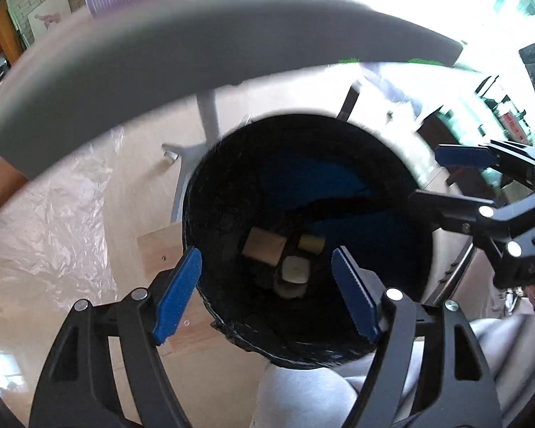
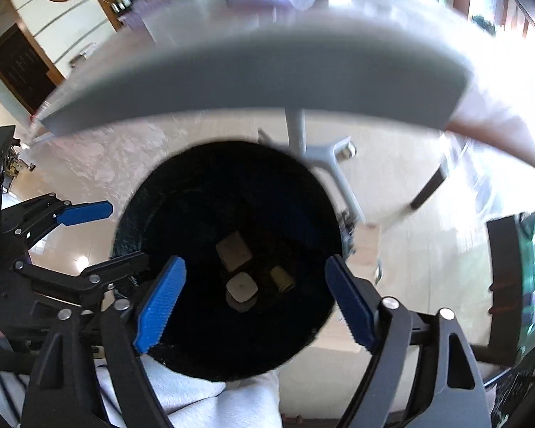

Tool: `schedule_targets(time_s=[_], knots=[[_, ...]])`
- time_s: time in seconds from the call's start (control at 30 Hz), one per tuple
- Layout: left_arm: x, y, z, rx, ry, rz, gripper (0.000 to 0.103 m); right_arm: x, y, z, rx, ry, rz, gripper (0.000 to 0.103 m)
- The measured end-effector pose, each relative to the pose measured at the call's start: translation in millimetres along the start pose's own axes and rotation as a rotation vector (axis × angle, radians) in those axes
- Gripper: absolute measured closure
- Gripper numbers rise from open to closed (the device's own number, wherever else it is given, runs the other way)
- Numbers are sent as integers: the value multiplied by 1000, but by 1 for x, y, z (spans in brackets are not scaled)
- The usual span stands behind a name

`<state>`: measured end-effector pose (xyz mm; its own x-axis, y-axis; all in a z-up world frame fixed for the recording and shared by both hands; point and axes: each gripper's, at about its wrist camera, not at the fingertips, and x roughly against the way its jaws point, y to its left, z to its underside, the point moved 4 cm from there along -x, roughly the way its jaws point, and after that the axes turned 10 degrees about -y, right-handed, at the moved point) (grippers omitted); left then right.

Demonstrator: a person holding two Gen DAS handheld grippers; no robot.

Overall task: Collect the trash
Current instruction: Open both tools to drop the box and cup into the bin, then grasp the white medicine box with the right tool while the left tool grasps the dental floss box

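A round bin with a black liner (image 1: 232, 192) stands on the floor below both grippers; it also shows in the right wrist view (image 2: 182, 199). At its bottom lie a tan block (image 1: 264, 246), a pale square piece (image 1: 295, 269) and a small yellowish cylinder (image 1: 312, 244); the same three show in the right wrist view: block (image 2: 234, 251), square piece (image 2: 241, 287), cylinder (image 2: 282, 279). My left gripper (image 1: 267, 294) hangs open and empty over the bin. My right gripper (image 2: 255, 299) is open and empty over it too, and shows at the right of the left wrist view (image 1: 442, 174).
A grey table edge (image 1: 196, 57) curves above the bin, with its grey leg and foot (image 1: 189, 153) beside it. Clear plastic sheet (image 1: 53, 221) lies on the pale floor at left. A wooden board (image 1: 160, 249) sits under the bin. Grey-trousered knees (image 2: 232, 403) are near.
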<state>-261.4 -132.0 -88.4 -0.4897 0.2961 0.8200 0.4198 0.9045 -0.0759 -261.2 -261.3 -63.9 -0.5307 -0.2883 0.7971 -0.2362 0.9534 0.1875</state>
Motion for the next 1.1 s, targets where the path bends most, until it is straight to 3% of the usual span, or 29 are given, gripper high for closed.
schedule_targets(time_s=[0.13,0.23,0.37,0.47,0.6,0.9,1.0,1.1], knots=[[48,-9,-27,-4,-152,36,8,43,-5,-24,35,-131,1,9],[74,-13,-56,17,-256,41,2,68,-14,-53,65,-239,42,4],[72,-4,-92,25,-290,-60,2,78,-29,-96,96,-333,104,4],[61,13,-109,60,-291,-73,2,69,-42,-129,80,-360,108,4],[42,33,-130,87,-283,-68,2,42,-52,-170,55,-352,116,4],[-1,56,-160,101,-234,6,2,-15,-56,-213,98,-257,120,5],[-10,60,-166,105,-218,32,2,-28,-53,-220,111,-233,95,7],[-18,65,-169,138,-201,56,9,-39,-50,-223,119,-207,32,7]])
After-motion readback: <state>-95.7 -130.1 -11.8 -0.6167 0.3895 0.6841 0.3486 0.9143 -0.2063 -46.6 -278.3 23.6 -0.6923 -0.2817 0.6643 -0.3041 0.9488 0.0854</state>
